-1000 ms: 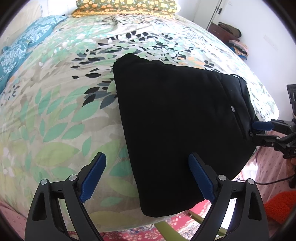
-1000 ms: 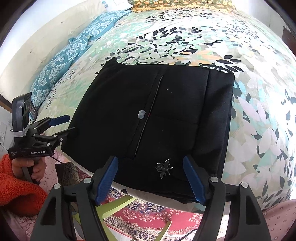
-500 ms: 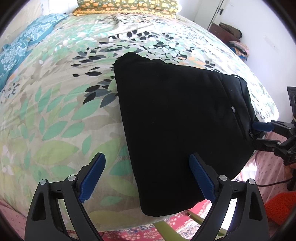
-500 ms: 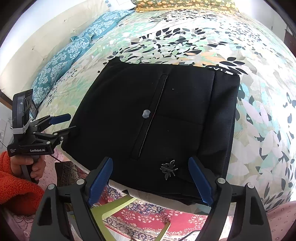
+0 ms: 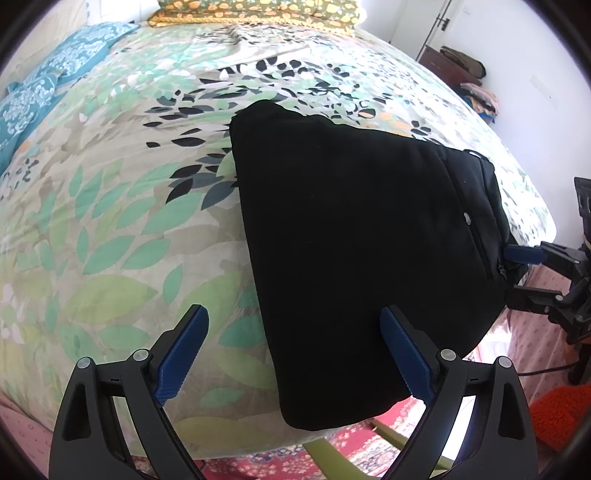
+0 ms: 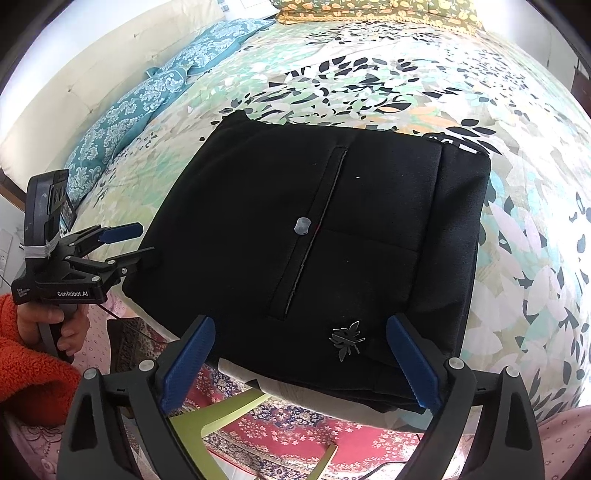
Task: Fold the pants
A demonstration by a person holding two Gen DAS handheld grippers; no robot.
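Observation:
The black pants [image 5: 362, 258] lie folded into a compact rectangle at the near corner of the bed; they also show in the right wrist view [image 6: 325, 236], with a back pocket slit, a button and a small metal emblem facing up. My left gripper [image 5: 295, 350] is open and empty, hovering over the pants' near left edge. My right gripper [image 6: 299, 354] is open and empty, above the pants' near edge. Each gripper shows in the other's view, the right one [image 5: 517, 273] and the left one [image 6: 129, 243], both beside the pants.
The bed has a leaf-patterned cover [image 5: 110, 221]. Teal pillows [image 6: 147, 110] lie at the left and a yellow-green pillow [image 5: 258, 11] at the head. Below the bed edge is a red patterned rug [image 6: 295, 443] with a green chair leg [image 6: 221, 413]. A dresser with clothes [image 5: 465, 74] stands far right.
Both grippers have drawn back slightly from the pants. The pants have not moved.

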